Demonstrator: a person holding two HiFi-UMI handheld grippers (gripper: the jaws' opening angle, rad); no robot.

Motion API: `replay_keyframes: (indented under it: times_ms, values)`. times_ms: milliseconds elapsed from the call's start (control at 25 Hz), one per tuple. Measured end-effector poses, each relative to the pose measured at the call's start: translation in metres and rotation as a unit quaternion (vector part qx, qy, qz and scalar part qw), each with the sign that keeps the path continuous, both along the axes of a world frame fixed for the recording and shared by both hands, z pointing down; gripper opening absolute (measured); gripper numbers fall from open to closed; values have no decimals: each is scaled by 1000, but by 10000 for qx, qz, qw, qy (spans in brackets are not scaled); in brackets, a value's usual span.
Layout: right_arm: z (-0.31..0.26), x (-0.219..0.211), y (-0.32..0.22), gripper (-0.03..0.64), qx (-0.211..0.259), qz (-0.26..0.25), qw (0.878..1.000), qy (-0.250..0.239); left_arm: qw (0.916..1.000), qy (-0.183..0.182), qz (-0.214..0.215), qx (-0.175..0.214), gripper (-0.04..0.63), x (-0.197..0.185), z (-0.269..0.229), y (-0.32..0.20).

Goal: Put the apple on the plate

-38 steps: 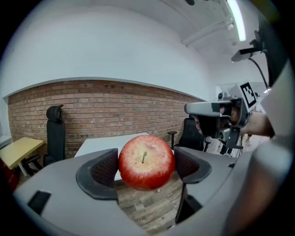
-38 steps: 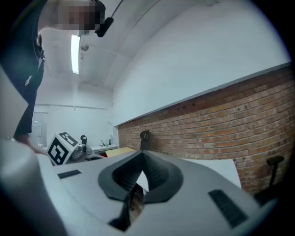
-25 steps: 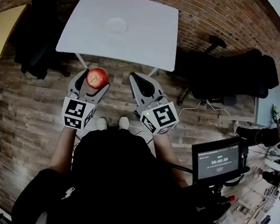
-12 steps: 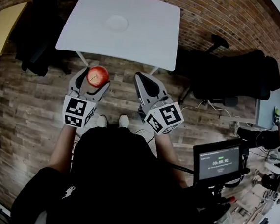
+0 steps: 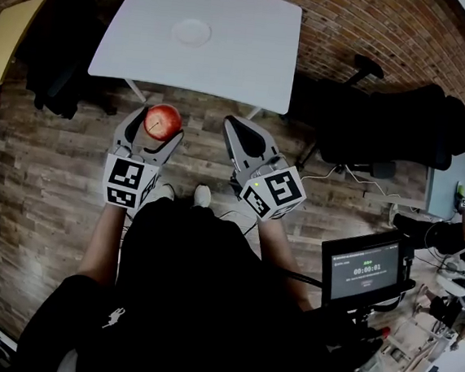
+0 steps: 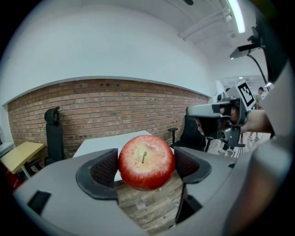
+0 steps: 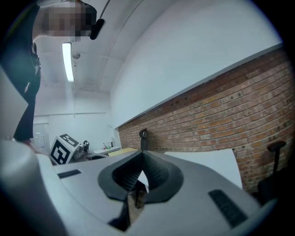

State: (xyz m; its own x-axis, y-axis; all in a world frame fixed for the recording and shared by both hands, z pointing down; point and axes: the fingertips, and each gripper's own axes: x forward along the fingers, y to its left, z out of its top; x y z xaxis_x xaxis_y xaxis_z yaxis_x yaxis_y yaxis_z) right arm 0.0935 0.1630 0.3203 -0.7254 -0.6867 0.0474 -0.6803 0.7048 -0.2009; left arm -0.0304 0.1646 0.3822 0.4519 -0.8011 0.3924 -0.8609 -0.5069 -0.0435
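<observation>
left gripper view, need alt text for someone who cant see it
A red apple is clamped between the two dark pads of the left gripper, with its stem facing the camera. Behind it stand a white table and a brick wall, and a wooden floor shows below.

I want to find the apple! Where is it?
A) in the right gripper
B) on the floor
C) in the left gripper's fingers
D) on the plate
C: the apple sits squeezed between the left gripper's fingers, while the plate on the table has nothing on it.
</observation>
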Motion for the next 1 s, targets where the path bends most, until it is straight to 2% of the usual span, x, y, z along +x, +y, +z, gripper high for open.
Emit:
replay_keyframes:
  times_ms: [480,1000]
  values:
    - [20,19,15,3,-98,-93,9999,-11,10000,-43,-42,39,383,20,13,18]
    - [17,13,14,3,-73,-187,9998,0,9999,-76,-92,88,383,14,10,18]
